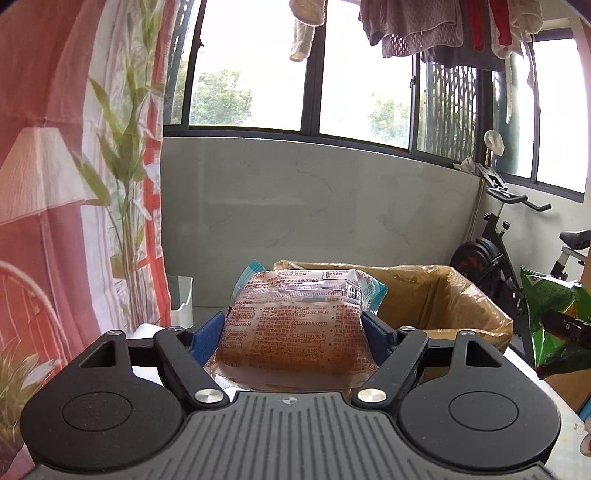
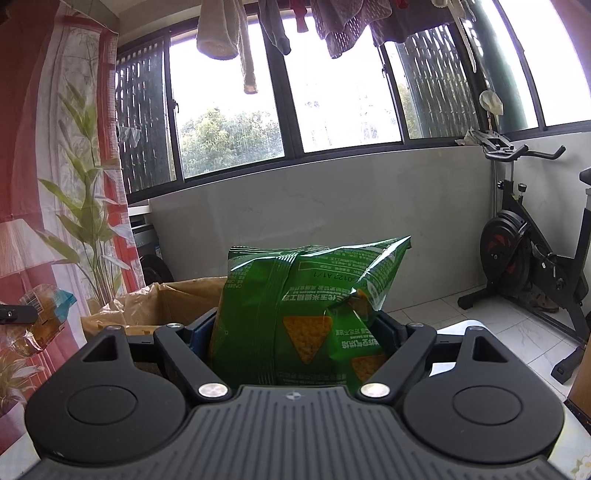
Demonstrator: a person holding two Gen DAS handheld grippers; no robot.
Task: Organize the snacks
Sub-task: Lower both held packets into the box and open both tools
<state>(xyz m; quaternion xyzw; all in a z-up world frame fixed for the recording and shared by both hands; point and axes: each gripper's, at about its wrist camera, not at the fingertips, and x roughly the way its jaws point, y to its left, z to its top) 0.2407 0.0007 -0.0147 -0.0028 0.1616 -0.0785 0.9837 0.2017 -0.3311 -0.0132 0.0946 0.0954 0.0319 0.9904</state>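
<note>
The left gripper [image 1: 295,334] clenches a clear brown snack packet [image 1: 295,325] held aloft, the right gripper [image 2: 299,332] grips a green chip bag [image 2: 295,314] likewise, and beyond both stands a bag-lined cardboard box [image 1: 443,295], then the exercise bike [image 2: 535,251] far right.

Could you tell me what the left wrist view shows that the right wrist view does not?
Only the left wrist view shows the left hand-held gripper shut on the clear snack packet, printed side up, and a white bin. Only the right wrist view shows the right hand-held gripper shut on the green chip bag, and the tiled floor. Both show the lined cardboard box, the exercise bike and hanging laundry.
</note>
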